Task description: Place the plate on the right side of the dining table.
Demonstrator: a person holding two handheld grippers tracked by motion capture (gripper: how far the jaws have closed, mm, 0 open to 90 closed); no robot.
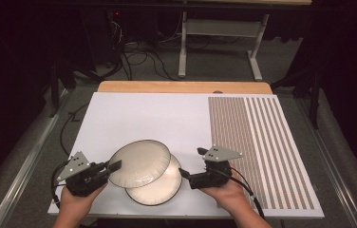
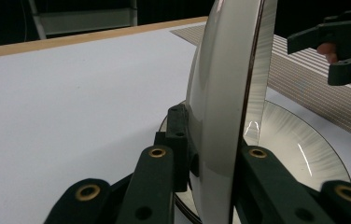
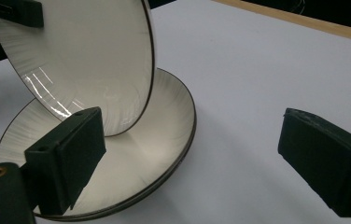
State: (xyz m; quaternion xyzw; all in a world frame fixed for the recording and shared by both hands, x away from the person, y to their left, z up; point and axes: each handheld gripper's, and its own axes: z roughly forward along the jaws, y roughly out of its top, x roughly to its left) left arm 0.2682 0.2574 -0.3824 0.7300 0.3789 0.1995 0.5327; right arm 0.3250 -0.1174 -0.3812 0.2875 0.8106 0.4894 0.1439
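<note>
Left hand-held gripper (image 1: 115,166) clamped; right hand-held gripper (image 1: 192,166) gaping, empty.

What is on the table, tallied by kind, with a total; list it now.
Plates: 2, a tilted plate clamped at its rim by the left gripper, and a flat plate lying under it.
Grippers: 2, the left one and the right gripper, open beside the flat plate.
White boards: 1, the board with a striped patch.
Total: 5
</note>
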